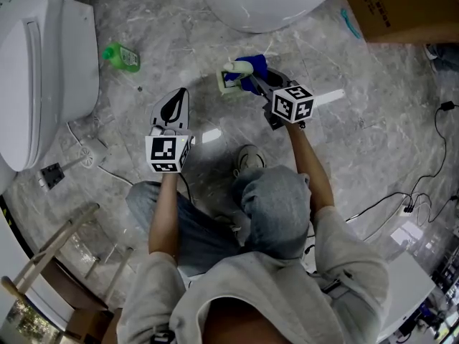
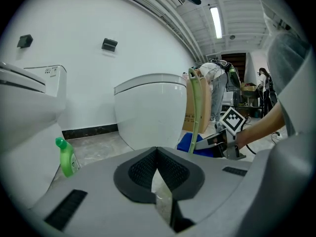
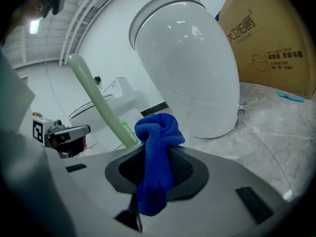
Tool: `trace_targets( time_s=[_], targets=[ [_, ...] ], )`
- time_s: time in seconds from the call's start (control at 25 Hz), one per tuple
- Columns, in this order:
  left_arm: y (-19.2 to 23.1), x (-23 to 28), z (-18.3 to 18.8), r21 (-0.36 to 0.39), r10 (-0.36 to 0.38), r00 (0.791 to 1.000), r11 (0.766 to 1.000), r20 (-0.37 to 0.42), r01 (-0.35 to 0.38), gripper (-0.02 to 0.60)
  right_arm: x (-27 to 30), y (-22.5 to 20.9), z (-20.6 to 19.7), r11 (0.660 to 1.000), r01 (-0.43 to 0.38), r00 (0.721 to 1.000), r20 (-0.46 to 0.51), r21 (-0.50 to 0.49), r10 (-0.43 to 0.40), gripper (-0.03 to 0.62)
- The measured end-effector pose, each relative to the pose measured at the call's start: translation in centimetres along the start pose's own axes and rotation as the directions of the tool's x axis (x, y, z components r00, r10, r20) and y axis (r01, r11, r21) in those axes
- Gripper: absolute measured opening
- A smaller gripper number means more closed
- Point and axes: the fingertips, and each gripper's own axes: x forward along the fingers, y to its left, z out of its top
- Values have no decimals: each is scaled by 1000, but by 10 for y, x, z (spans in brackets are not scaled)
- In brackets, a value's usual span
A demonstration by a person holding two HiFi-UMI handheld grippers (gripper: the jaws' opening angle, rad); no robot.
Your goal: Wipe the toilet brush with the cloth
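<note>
Partly hidden: toilet brush (image 3: 98,102) base, behind cloth (image 3: 157,132); smooth pale-green handle shows.
Cloth: blue, fuzzy, bunched, pinched by right gripper (image 3: 156,163) beside that handle.
Left gripper (image 2: 158,154): pressed together, empty.

- The lower end of the toilet brush (image 3: 96,100) was hidden behind the cloth (image 3: 155,147) and the body of the right gripper (image 3: 157,169) — its head could not be made out.
- The toilet (image 1: 265,2) and the cardboard box (image 1: 401,6) were cut off by the head view's top edge.
- The label print on the green bottle (image 1: 122,56) was too small to read.
</note>
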Motion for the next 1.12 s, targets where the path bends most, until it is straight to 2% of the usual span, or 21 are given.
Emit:
trace_targets(
  time_s=[0.12, 0.28, 0.44, 0.64, 0.88, 1.12],
  targets=[
    [-3, 2, -1, -5, -4, 1000, 1000, -2, 4, 18, 3, -12, -10, 998, 64, 998, -1, -1, -64, 104],
    [-5, 1, -4, -31, 1, 1000, 1000, -19, -2, 18, -15, -31, -6, 973, 227, 973, 58, -46, -224, 104],
    [-4, -10, 7, -81, 40, 999, 996, -35, -42, 18, -51, -24, 16, 949, 299, 953, 83, -103, -291, 104],
    [-5, -35, 35, -105, 57, 995, 992, -85, -66, 18, -105, 8, 55, 939, 313, 950, 60, -142, -308, 104],
    [-1, -82, 83, -136, 85, 985, 985, -150, -105, 18, -161, 68, 101, 938, 301, 952, 4, -172, -305, 104],
    [1, -137, 160, -120, 99, 974, 985, -206, -126, 18, -213, 138, 157, 943, 267, 959, -44, -199, -281, 104]
  ],
)
